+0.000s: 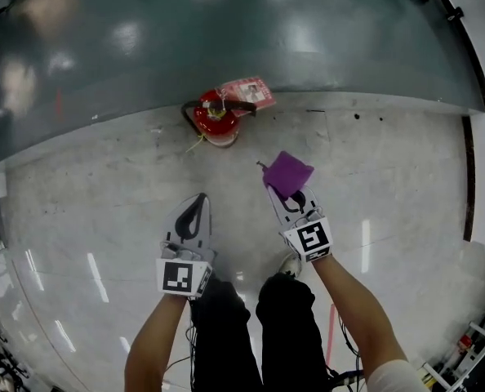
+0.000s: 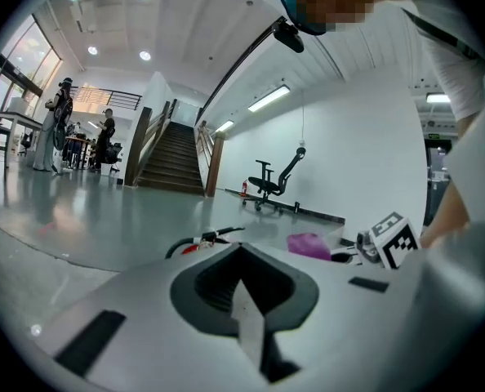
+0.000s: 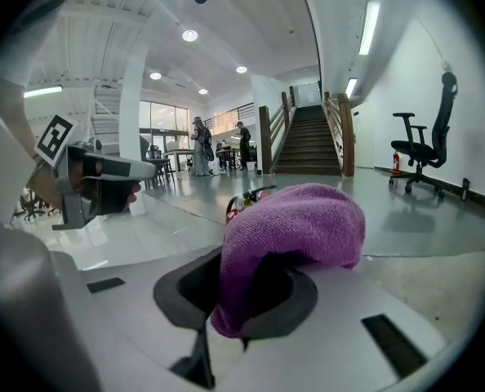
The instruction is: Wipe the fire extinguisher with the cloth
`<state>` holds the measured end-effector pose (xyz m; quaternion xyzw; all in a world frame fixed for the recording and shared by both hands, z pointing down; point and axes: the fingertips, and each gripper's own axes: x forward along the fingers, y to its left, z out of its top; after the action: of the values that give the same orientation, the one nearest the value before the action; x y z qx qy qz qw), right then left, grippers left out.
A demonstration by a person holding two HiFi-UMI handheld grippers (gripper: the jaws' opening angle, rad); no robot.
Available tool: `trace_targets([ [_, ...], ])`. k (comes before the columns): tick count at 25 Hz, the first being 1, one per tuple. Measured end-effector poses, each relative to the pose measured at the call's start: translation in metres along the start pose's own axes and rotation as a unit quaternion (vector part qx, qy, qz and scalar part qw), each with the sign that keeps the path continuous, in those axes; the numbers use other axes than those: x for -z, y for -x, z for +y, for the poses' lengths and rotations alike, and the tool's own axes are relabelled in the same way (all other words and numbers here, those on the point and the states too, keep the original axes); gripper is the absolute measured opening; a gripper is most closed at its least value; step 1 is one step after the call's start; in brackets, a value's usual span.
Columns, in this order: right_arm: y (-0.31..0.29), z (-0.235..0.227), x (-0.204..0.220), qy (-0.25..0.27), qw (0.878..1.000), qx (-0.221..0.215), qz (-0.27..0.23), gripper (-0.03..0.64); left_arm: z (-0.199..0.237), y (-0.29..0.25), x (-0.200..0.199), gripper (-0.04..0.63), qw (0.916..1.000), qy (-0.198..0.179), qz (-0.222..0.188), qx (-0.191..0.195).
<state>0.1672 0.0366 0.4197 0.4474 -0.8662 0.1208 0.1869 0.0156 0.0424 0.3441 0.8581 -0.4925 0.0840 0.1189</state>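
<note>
On the pale glossy floor, the red fire extinguisher stands just ahead of you. Your right gripper clamps the purple cloth, near it but not touching. Your left gripper is closed and empty. By my reading, all the wiping is still to do.

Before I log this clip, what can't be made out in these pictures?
- Fire extinguisher: in the left gripper view only its hose and handle show above the left claw. In the right gripper view the cloth covers most of it.
- Pink tag by it: the print is too small to read in the head view.
- Right claw: its tips are wrapped by the cloth.
</note>
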Motion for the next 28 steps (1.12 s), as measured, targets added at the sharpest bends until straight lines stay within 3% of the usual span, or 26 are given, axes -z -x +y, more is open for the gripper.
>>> trace_targets([
  [8,-0.106,-0.026,0.125,0.005,1.000,-0.007,0.020,0.061,0.045,-0.064,0.113,0.005,0.9999,-0.006,-0.008,-0.013],
  [14,-0.181,-0.043,0.218,-0.018,0.996,-0.006,0.084,0.061,0.067,-0.098,0.182,0.005,0.9995,-0.031,0.011,0.005],
  [19,-0.218,-0.056,0.265,-0.026,0.990,-0.024,0.140,0.061,0.070,-0.107,0.204,0.005,0.9992,-0.032,-0.001,0.021],
  [28,-0.254,-0.038,0.321,-0.026,0.975,-0.051,0.216,0.061,0.063,-0.098,0.206,0.005,0.9994,-0.015,0.007,0.029],
])
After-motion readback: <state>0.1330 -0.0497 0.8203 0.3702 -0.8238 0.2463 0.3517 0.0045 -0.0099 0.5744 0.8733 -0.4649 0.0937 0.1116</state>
